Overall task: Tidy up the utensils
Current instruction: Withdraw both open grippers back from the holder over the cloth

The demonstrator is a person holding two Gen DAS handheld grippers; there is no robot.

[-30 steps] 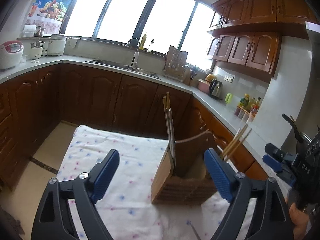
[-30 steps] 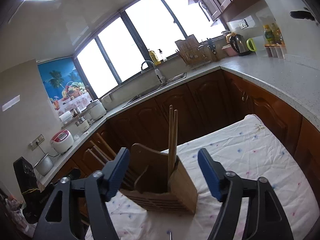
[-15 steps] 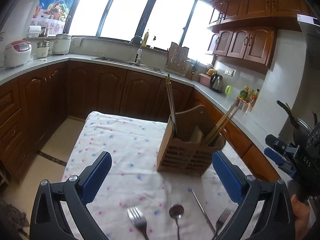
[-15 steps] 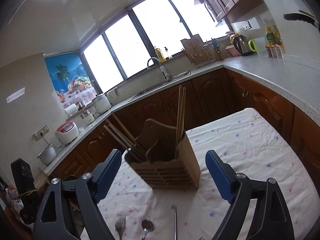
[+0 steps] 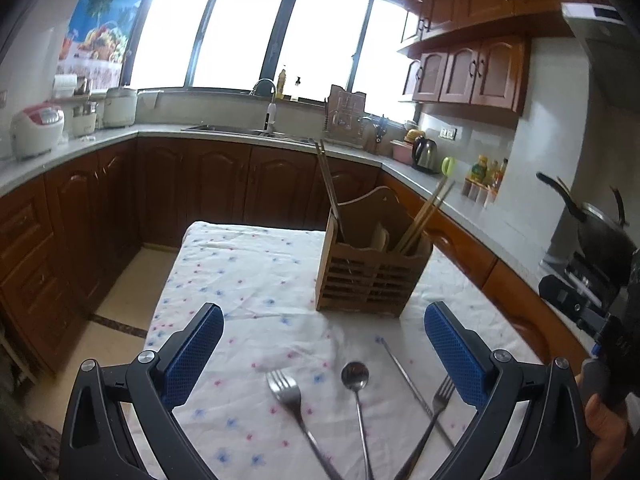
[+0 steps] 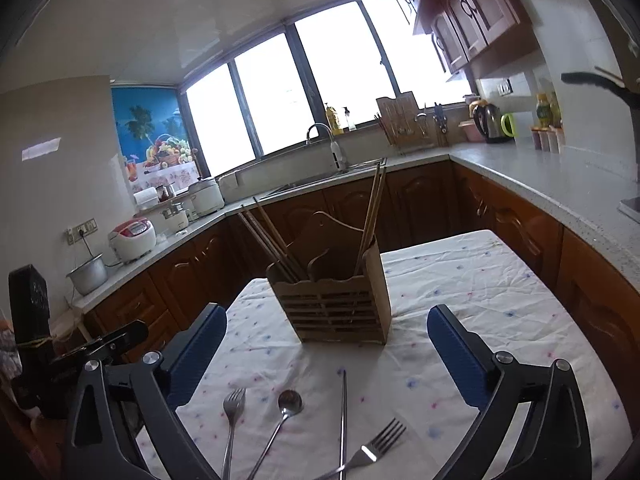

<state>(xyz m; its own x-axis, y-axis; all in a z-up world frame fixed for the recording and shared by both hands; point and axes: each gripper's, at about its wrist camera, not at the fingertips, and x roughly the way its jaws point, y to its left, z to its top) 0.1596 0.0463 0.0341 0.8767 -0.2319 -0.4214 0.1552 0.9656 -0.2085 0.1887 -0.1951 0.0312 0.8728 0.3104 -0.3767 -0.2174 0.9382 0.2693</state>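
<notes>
A wooden utensil holder (image 5: 370,276) stands upright on the table (image 5: 240,276), which is covered by a white cloth dotted with small pink and blue flowers; wooden chopsticks (image 5: 426,210) lean out of one end compartment, and a darker pair (image 5: 330,192) rises from the other end; the middle compartment's contents cannot be made out. On the cloth in front of the holder, apart from it, lie a fork (image 5: 290,396), a spoon (image 5: 356,380), a single metal chopstick (image 5: 404,376) and a second fork (image 5: 438,402); the second fork's handle crosses the metal chopstick; the rest lie separate. The left tool (image 5: 324,354) hangs above these pieces with its blue pads wide apart and nothing between them; its jaws have just been opening. The right tool (image 6: 326,354) is likewise spread wide and grips nothing, its jaws also having just been opening; the holder shows beyond the gap between its pads. A hand (image 5: 606,420) is visible at the right edge of the left wrist view.
</notes>
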